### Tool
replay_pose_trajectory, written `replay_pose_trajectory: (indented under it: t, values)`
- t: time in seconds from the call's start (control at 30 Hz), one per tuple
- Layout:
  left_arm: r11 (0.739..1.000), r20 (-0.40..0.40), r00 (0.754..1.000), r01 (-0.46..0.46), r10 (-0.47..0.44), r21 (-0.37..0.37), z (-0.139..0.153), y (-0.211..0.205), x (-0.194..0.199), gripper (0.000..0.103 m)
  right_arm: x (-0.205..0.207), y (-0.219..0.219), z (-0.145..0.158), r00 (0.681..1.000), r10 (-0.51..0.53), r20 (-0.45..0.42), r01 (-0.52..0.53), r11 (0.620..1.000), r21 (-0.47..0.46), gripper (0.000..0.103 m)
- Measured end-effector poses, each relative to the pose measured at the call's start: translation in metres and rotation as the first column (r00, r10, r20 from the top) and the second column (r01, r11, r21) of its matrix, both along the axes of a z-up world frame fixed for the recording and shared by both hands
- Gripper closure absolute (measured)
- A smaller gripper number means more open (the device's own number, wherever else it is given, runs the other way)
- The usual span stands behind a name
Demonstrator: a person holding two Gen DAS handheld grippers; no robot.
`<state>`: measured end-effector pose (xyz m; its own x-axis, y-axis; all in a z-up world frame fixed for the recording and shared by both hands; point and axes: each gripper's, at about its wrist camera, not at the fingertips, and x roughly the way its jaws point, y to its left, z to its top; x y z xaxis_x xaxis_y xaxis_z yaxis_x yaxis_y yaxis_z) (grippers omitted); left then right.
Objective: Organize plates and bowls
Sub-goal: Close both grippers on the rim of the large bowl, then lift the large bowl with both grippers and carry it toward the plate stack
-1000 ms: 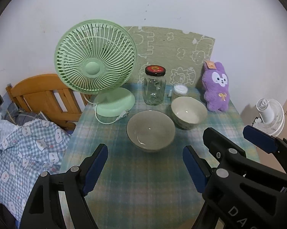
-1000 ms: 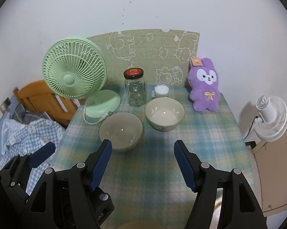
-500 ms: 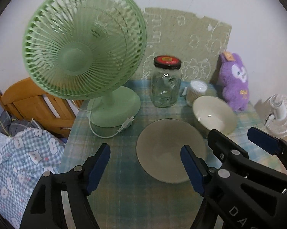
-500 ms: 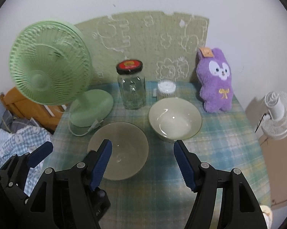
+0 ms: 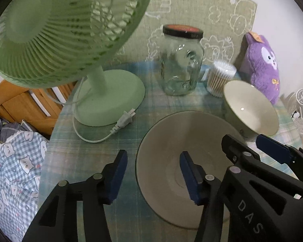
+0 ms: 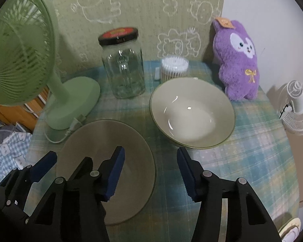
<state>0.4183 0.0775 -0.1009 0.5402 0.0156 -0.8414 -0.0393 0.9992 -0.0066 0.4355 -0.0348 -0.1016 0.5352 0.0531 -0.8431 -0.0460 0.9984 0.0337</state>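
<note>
A grey-green bowl (image 5: 181, 141) (image 6: 103, 139) sits on the checked tablecloth, with a cream bowl (image 5: 250, 109) (image 6: 191, 113) just behind and to its right. My left gripper (image 5: 153, 173) (image 6: 64, 161) straddles the grey bowl's left rim, one finger outside and one over the inside. Its jaws are closing and the pads stand clear of the rim. My right gripper (image 6: 150, 171) (image 5: 254, 147) hangs over the grey bowl's right rim, close to the cream bowl's near edge. Those jaws are closing too, and they grip nothing.
A green fan (image 5: 60, 30) stands at the left, its plug and cord (image 5: 123, 121) lying beside the grey bowl. A glass jar (image 5: 179, 60), a tub of cotton swabs (image 5: 220, 76) and a purple plush toy (image 5: 260, 64) line the back. A wooden chair (image 5: 20, 104) stands off the table's left edge.
Both grippers have come down and forward onto the grey bowl, which now fills the lower part of both views. Both pairs of jaws have narrowed.
</note>
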Motion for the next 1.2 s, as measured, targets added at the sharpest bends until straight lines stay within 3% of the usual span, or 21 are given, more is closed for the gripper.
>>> replay_pose_trajectory:
  t: [0.23, 0.57, 1.2]
  values:
    - [0.998, -0.031, 0.999, 0.025, -0.027, -0.05, -0.015, 0.004, 0.006, 0.067, 0.012, 0.006, -0.017, 0.998, 0.036, -0.05, -0.035, 0.999, 0.008, 0.068]
    - [0.998, -0.03, 0.999, 0.024, -0.025, -0.056, -0.006, 0.008, 0.0, 0.069, 0.002, 0.011, -0.004, 0.997, 0.066, -0.027, -0.066, 0.998, 0.012, 0.068]
    - [0.999, 0.038, 0.999, 0.001, 0.001, -0.039, 0.071, -0.014, -0.066, 0.069, -0.073, -0.013, 0.076, 0.995, 0.085, 0.048, -0.086, 0.996, 0.034, 0.068]
